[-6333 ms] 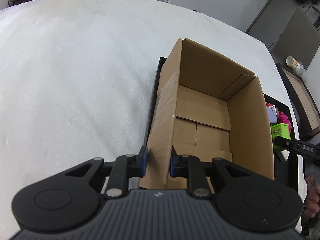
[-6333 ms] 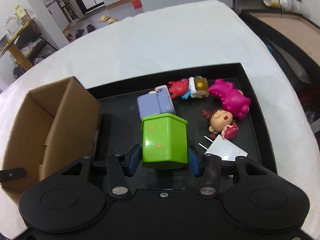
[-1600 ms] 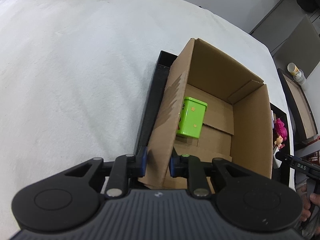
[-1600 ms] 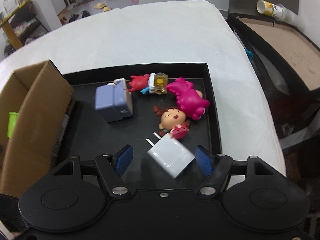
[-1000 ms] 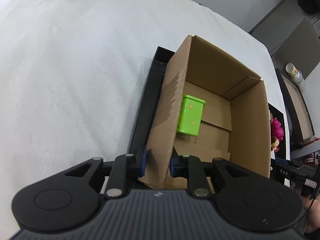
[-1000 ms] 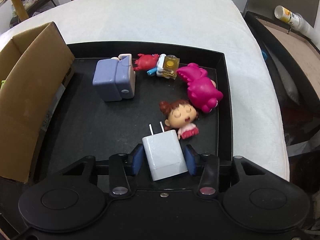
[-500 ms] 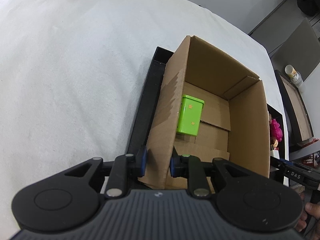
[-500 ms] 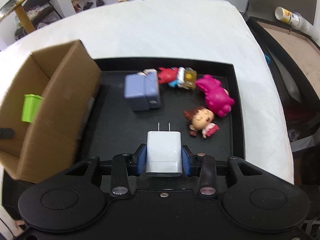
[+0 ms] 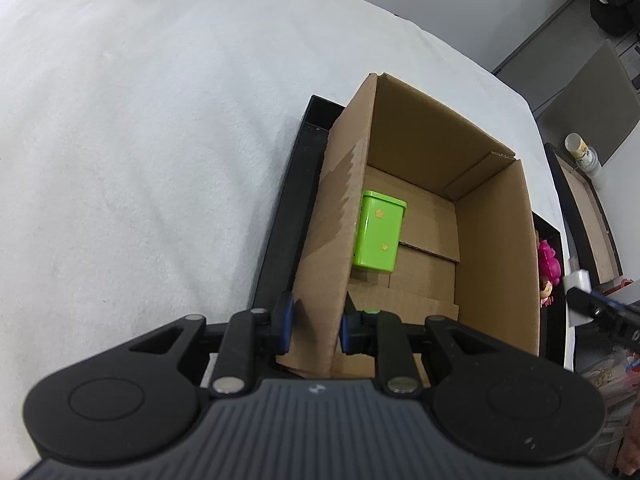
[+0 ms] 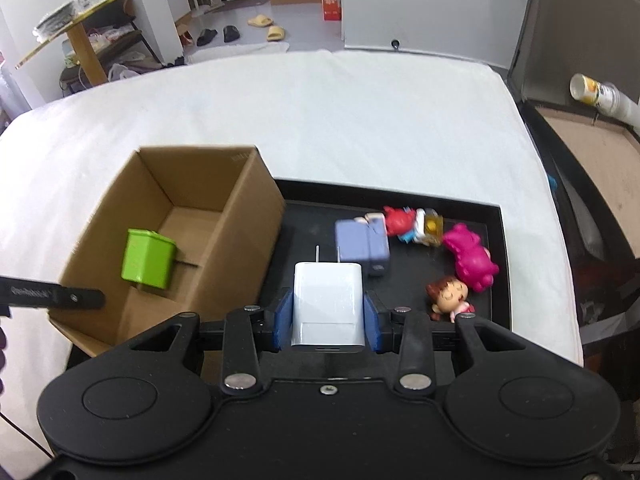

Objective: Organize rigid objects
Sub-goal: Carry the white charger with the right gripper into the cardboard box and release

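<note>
We clamp the left tool (image 9: 314, 328) on the near wall of the open brown cardboard box (image 9: 496, 240) to steady it, while our right tool (image 10: 327, 316) grips the white plug-in charger block (image 10: 328, 304) just right of it, ready for dropping beside the green tin (image 10: 148, 258).

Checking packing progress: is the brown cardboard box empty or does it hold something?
Not empty. The open brown cardboard box holds one small green tin standing upright on its floor by the left wall; nothing else shows inside.

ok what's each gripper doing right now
Left gripper: closed on the box wall.
Right gripper: closed on the white charger, above the tray.
</note>
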The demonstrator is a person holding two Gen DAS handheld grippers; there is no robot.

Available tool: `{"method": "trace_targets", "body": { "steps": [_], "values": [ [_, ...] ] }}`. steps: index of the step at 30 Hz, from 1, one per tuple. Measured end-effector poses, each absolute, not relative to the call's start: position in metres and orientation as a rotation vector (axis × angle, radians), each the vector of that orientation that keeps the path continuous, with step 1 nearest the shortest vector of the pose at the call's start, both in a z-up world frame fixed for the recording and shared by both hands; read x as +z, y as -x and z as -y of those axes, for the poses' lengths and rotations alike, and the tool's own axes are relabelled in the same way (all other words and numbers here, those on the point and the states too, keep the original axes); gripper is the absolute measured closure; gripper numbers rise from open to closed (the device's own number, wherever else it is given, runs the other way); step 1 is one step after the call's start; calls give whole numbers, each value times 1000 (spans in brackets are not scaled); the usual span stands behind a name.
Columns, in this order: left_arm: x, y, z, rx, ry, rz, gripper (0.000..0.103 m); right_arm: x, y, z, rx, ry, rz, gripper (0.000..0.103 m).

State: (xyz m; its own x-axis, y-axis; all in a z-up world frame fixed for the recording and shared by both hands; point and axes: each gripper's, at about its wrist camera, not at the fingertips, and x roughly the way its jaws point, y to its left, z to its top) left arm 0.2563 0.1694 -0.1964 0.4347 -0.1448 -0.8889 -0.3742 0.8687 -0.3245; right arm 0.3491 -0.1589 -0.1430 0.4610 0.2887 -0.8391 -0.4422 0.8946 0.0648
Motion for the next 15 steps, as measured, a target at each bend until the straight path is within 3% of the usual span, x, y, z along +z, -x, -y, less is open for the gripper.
{"method": "trace_targets", "body": {
  "steps": [15],
  "values": [
    [-195, -255, -166, 141, 507, -1118, 82, -114, -345, 118, 516, 164, -942, 66]
  ]
}}
